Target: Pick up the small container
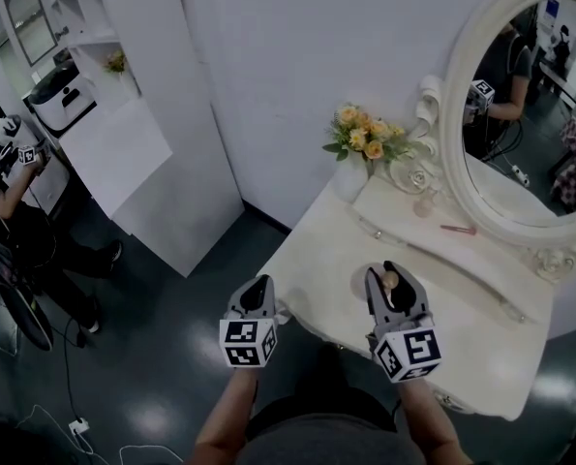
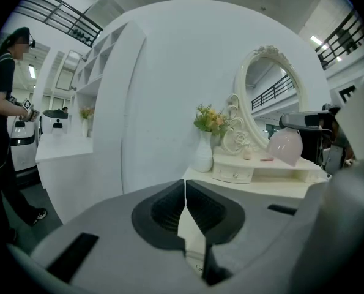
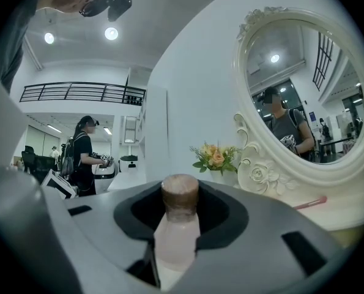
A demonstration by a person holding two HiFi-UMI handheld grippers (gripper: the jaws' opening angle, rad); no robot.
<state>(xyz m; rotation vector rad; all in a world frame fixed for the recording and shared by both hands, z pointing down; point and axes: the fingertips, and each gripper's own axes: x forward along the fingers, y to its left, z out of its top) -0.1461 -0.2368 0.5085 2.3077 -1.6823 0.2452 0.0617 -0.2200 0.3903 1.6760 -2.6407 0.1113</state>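
Note:
The small container is a pale pink bottle with a brown cork-like cap, standing upright between the jaws of my right gripper, which is shut on it. In the head view the cap shows between the right gripper's fingers, held above the front of the white dressing table. The left gripper view shows the pink bottle in the air at the right. My left gripper hangs off the table's front left edge, its jaws shut with nothing in them.
An oval mirror in a carved white frame stands at the table's back, with a vase of yellow flowers, a small glass bottle and a pink stick by it. A white shelf unit and a person are at the left.

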